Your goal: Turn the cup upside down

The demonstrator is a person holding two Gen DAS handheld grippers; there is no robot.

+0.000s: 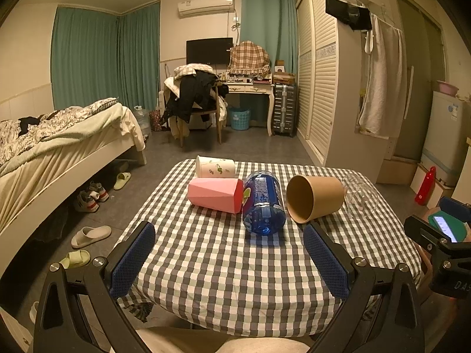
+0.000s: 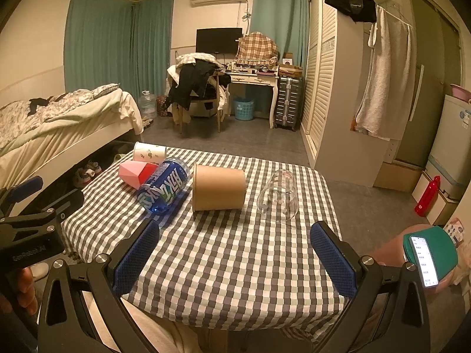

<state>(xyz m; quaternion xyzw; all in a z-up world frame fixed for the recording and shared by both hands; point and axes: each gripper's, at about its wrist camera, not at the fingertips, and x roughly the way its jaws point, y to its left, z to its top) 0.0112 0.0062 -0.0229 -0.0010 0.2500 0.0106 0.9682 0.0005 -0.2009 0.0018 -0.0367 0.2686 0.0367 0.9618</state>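
Several cups lie on their sides on the checkered table [image 1: 223, 270]: a white printed cup [image 1: 215, 167], a pink faceted cup [image 1: 215, 194], a blue cup [image 1: 263, 203], a brown paper cup [image 1: 315, 198] and a clear glass cup [image 1: 362, 195]. They also show in the right wrist view: white [image 2: 148, 151], pink [image 2: 137, 173], blue [image 2: 164, 188], brown [image 2: 219, 187], glass [image 2: 278, 195]. My left gripper [image 1: 229, 260] is open and empty, near the table's front edge before the blue cup. My right gripper [image 2: 235, 257] is open and empty, before the brown and glass cups.
A bed [image 1: 59, 141] stands at the left with slippers [image 1: 91, 236] and shoes on the floor beside it. A chair piled with clothes [image 1: 194, 100], a desk and a suitcase are at the back. A wardrobe [image 1: 323, 88] and a red bottle [image 1: 425, 185] are to the right.
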